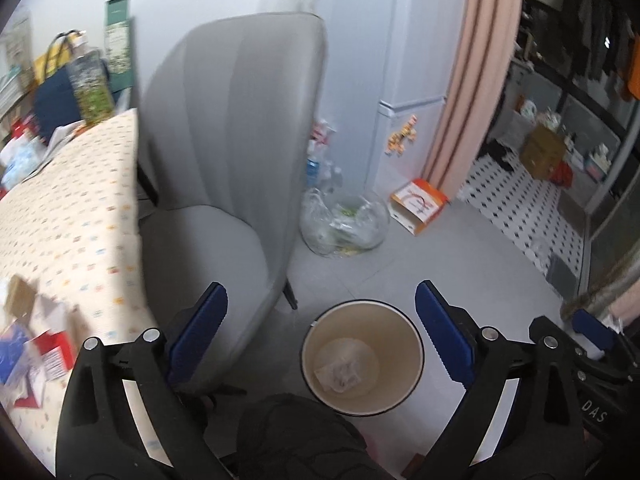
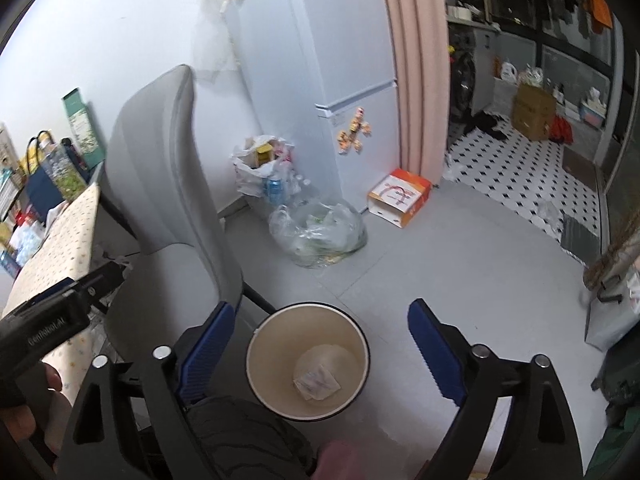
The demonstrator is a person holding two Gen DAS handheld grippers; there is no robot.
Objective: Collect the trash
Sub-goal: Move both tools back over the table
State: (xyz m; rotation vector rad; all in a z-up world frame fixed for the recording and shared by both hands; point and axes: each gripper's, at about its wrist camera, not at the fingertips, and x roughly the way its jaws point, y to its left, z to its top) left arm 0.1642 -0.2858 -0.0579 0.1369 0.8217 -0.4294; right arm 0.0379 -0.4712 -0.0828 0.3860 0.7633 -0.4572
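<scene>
A cream waste bin (image 1: 400,344) with a dark rim stands on the grey floor beside the grey chair. A crumpled piece of paper trash (image 1: 338,376) lies on its bottom. My left gripper (image 1: 322,300) is open and empty, held above the bin. My right gripper (image 2: 320,318) is open and empty too, also above the bin (image 2: 272,352), where the paper trash (image 2: 316,380) shows. Paper scraps and a small red box (image 1: 52,350) lie on the dotted table at the left.
A grey chair (image 1: 236,140) stands between the table (image 1: 72,216) and the bin. A clear plastic bag of trash (image 1: 344,222) and an orange and white box (image 1: 418,204) sit by the fridge (image 1: 412,80). A pink curtain (image 1: 468,80) hangs at the right.
</scene>
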